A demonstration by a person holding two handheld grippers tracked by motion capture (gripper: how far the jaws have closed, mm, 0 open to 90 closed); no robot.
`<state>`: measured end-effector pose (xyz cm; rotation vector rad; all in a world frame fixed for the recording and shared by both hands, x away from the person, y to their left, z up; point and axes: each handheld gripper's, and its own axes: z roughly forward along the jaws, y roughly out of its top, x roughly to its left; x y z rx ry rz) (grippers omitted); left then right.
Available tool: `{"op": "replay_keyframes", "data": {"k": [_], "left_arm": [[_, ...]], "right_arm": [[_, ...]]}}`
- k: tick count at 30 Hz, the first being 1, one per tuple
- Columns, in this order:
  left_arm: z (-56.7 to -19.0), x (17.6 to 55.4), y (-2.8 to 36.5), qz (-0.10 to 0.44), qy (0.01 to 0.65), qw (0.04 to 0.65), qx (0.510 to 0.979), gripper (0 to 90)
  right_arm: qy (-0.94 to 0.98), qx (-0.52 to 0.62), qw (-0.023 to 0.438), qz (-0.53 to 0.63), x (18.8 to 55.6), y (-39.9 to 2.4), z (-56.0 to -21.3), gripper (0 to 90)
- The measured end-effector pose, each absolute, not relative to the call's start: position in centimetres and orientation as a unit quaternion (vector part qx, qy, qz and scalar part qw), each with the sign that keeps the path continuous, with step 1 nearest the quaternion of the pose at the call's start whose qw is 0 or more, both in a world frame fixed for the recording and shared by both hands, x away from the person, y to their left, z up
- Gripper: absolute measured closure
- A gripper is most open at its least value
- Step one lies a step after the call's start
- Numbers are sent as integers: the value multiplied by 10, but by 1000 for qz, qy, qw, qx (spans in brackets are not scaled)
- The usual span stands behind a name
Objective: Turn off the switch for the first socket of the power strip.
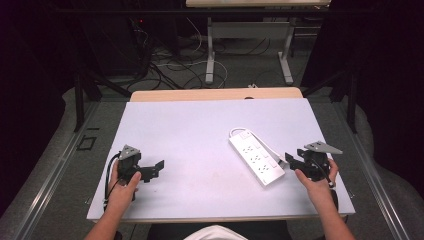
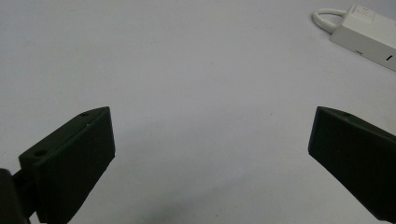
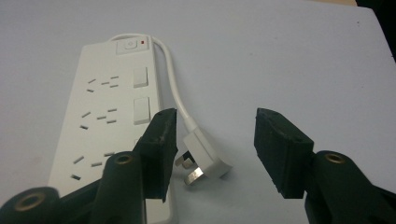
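Observation:
A white power strip (image 1: 256, 156) with three sockets and switches lies on the white table top (image 1: 200, 130), right of centre. Its cable (image 3: 175, 88) loops back along its side and ends in a white plug (image 3: 205, 161), lying prongs-up beside the strip. My right gripper (image 3: 215, 140) hovers low over that plug with its jaws half apart. The plug sits between them, close to the left jaw, and neither pad presses on it. At the table's left, my left gripper (image 1: 159, 167) stands open with nothing between its fingers, pointing toward the strip (image 2: 369, 28).
The wooden far edge (image 1: 215, 94) of the table shows behind the white top. Beyond it stand the legs of another desk (image 1: 210, 60) and loose cables on the floor (image 1: 175, 65). Dark curtains close in both sides.

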<state>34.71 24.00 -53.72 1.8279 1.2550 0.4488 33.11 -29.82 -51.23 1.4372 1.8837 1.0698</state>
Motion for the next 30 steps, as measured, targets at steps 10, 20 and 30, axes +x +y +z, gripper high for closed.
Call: {"op": "replay_keyframes", "data": {"k": [10, 20, 30], "left_arm": [[-538, 347, 240, 183, 505, 429, 726, 6], [-539, 347, 240, 177, 505, 426, 729, 6], [-539, 347, 241, 176, 506, 424, 731, 6]], "right_arm": [[710, 521, 261, 395, 343, -289, -494, 516], [728, 507, 246, 390, 356, -270, -482, 598], [740, 501, 234, 384, 369, -255, -476, 666]]}}
